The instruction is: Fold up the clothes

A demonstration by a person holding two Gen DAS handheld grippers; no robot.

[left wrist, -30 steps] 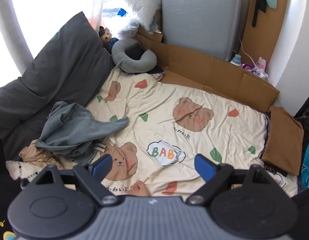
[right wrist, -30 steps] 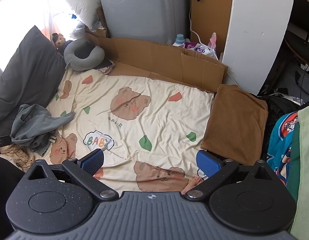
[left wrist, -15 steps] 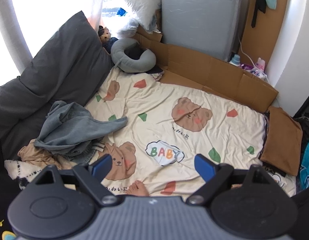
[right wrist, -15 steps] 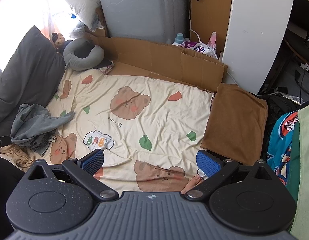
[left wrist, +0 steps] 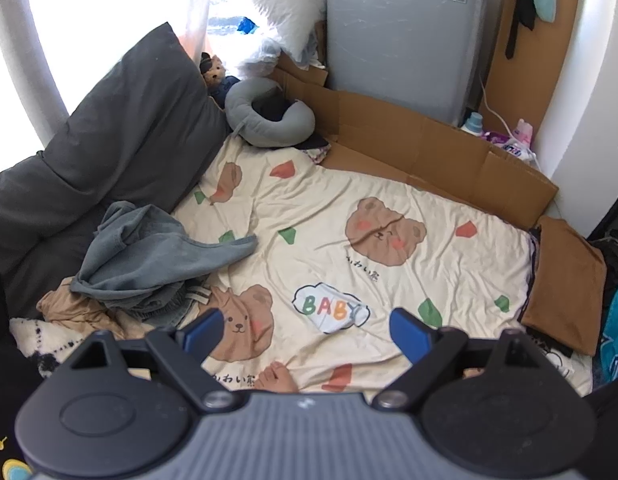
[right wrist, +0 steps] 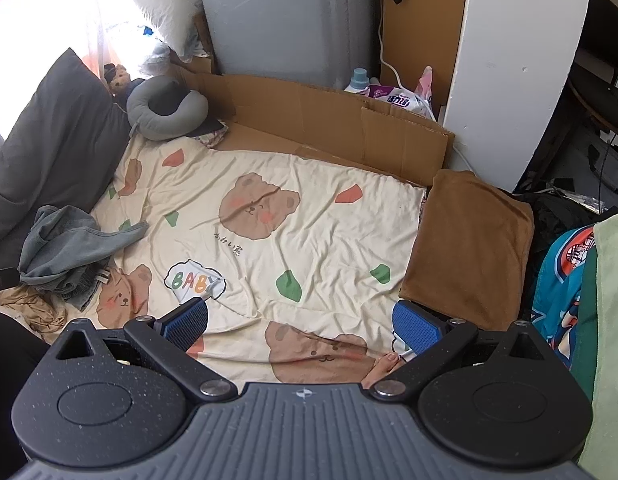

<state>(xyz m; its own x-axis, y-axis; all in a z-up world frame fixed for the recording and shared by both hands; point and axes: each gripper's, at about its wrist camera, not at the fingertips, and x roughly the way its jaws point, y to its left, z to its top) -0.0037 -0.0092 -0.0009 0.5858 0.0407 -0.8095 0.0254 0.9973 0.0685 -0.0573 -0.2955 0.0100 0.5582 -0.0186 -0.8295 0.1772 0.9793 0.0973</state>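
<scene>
A crumpled grey-blue garment [left wrist: 149, 256] [right wrist: 65, 248] tops a heap of clothes at the left edge of the bear-print sheet [left wrist: 349, 216] [right wrist: 269, 184], over tan cloth [left wrist: 73, 312] [right wrist: 25, 304] and denim. A brown folded cloth [left wrist: 565, 284] [right wrist: 469, 248] lies at the sheet's right edge. My left gripper [left wrist: 307, 330] hangs open above the sheet's near part, right of the heap, nothing between its blue pads. My right gripper [right wrist: 301, 324] is open too, above the near edge, close to the brown cloth.
Dark grey pillows [left wrist: 109, 152] line the left side. A grey neck pillow [left wrist: 269, 120] and a small plush toy [left wrist: 213, 74] sit at the far left corner. Cardboard [left wrist: 429, 148] borders the far edge before a grey cabinet [left wrist: 401, 32]. A person's toes [left wrist: 277, 378] rest on the near sheet.
The left view has shifted slightly; the heap sits a little lower and further left in it. The right view is unchanged. Both grippers stay open.
</scene>
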